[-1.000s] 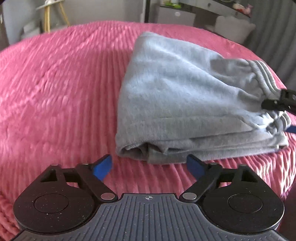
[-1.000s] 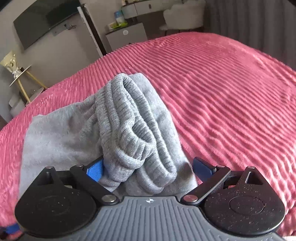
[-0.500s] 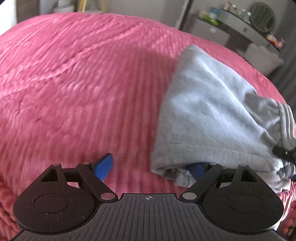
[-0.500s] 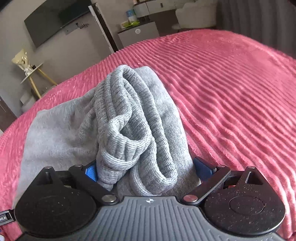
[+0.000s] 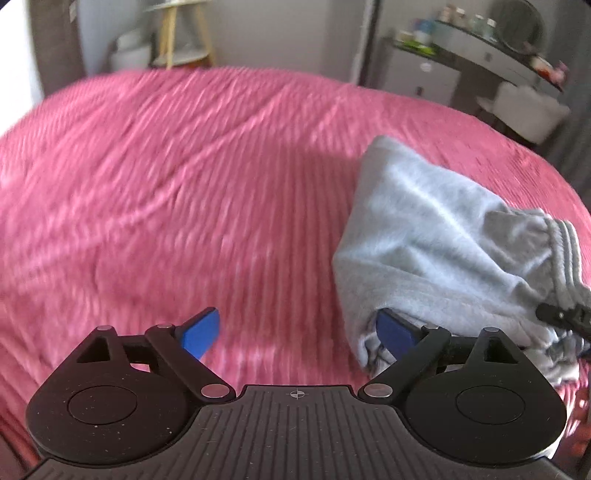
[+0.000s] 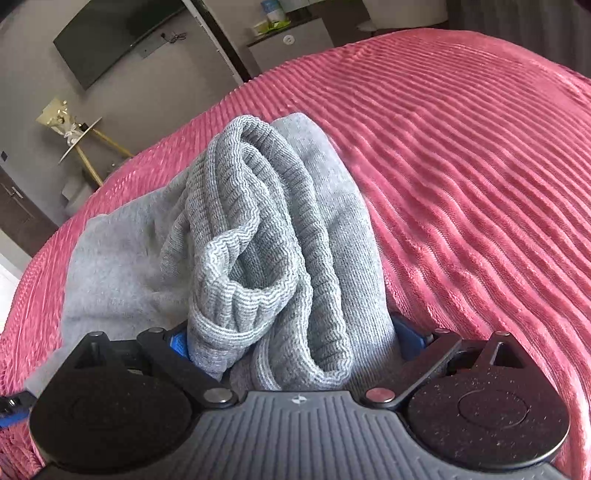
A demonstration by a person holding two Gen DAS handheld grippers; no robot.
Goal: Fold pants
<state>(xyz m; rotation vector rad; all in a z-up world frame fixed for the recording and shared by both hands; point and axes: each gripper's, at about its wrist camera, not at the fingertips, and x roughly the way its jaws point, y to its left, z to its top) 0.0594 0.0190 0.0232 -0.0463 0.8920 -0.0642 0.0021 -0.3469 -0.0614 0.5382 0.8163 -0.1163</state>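
Observation:
The grey pants [image 5: 436,236] lie folded in a thick stack on the pink ribbed bedspread [image 5: 184,177]. My left gripper [image 5: 295,332] is open at the stack's near left corner; its right blue finger [image 5: 395,332] touches the folded edge and its left finger [image 5: 199,332] is over bare bedspread. In the right wrist view the ribbed waistband and cuff end of the pants [image 6: 266,236] bulges between my right gripper's fingers. My right gripper [image 6: 291,339] is closed in on this bundle, with both blue pads pressed against the cloth. Its tip shows in the left wrist view [image 5: 561,317].
The bedspread [image 6: 480,166] stretches wide to the left and beyond the pants. Past the bed stand a wooden-legged side table [image 5: 184,40], a dresser with bottles [image 5: 424,70], a wall TV [image 6: 114,33] and a white chair [image 5: 524,114].
My left gripper has swung to the left along the stack's near edge, so the pants now sit at its right finger. My right gripper has narrowed onto the waistband bundle and stayed put.

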